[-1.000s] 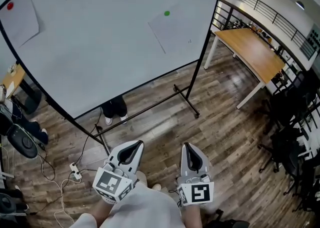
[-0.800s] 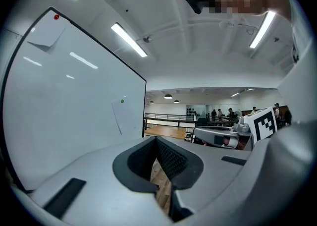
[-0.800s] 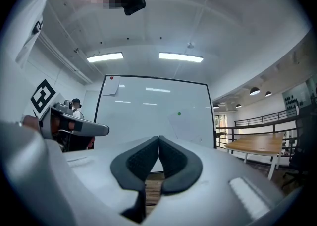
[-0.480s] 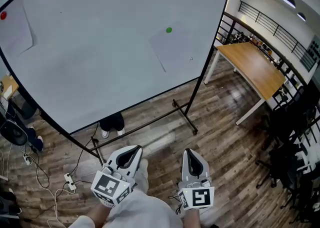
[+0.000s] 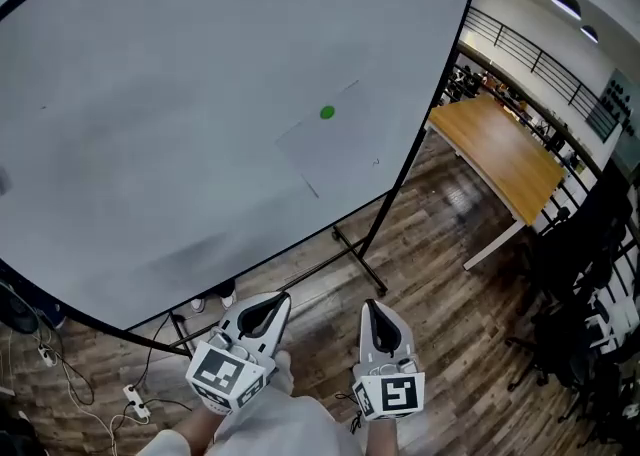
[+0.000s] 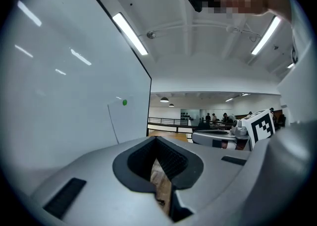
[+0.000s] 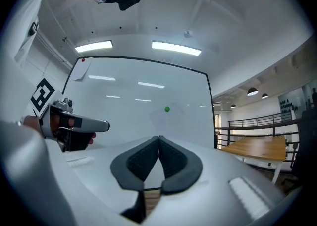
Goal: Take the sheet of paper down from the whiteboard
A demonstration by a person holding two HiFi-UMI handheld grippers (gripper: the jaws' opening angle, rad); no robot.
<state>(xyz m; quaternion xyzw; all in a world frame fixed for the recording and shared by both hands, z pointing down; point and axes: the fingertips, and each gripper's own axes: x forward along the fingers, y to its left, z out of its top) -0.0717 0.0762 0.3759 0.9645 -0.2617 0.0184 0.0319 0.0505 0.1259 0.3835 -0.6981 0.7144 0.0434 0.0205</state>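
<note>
A white sheet of paper (image 5: 335, 149) hangs on the big whiteboard (image 5: 150, 124), pinned by a green magnet (image 5: 327, 113) at its top. Both grippers are low in the head view, well short of the board. My left gripper (image 5: 270, 302) points at the board with its jaws shut and empty. My right gripper (image 5: 372, 310) beside it is also shut and empty. The left gripper view shows the sheet (image 6: 131, 123) and magnet (image 6: 124, 102) ahead beyond the shut tips (image 6: 156, 139). The right gripper view has the magnet (image 7: 167, 109) above its shut tips (image 7: 158, 138).
The board's black stand (image 5: 355, 256) rests on the wood floor. A wooden table (image 5: 510, 159) stands to the right, with black chairs (image 5: 590, 274) behind it. Cables (image 5: 130, 399) lie on the floor at left. A second sheet with a red magnet (image 7: 82, 60) hangs at the board's top left.
The whiteboard has come closer and fills more of the head view. The sheet with the green magnet has shifted lower in the view. The left sheet with the red magnet has left the view. Both grippers stay shut.
</note>
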